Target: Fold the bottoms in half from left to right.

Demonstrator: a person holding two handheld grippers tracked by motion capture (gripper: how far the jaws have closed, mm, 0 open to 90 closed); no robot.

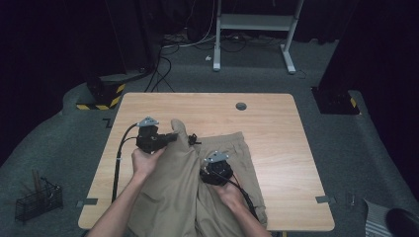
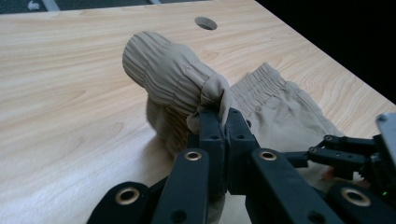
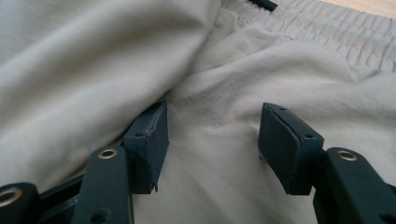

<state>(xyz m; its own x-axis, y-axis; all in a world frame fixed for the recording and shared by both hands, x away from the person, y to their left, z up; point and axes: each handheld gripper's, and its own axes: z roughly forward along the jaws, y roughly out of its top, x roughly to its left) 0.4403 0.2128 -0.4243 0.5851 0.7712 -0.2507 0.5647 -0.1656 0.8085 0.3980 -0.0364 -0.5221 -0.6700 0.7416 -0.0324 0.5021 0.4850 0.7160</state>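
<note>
Trousers [image 1: 197,182] of beige cloth lie spread on the near half of the desk [image 1: 276,133], their elastic waistband toward the far side and one leg folded up over the middle. From above, the left tool [image 1: 170,138] sits at that raised leg end and the right tool [image 1: 217,170] rests on the cloth just beside it, a black cable trailing from each toward the near edge.

The left gripper view gives what the high view cannot: the left tool [image 2: 223,122] has its jaws pressed together on the ribbed cuff [image 2: 163,74], which stands lifted off the wood (the rest of the trousers [image 2: 285,112] sags behind). The right gripper view shows the right tool [image 3: 212,135] with its jaws apart, pads [image 3: 152,140] resting against the fabric [image 3: 93,70] and clamping nothing, and the gathered waistband [image 3: 327,32] beyond.

The desk is pale wood with a round cable hole [image 1: 241,105] near its far edge. Around it is grey carpet, dark curtains, a white frame [image 1: 257,29] behind and a wire basket [image 1: 37,200] at left.
</note>
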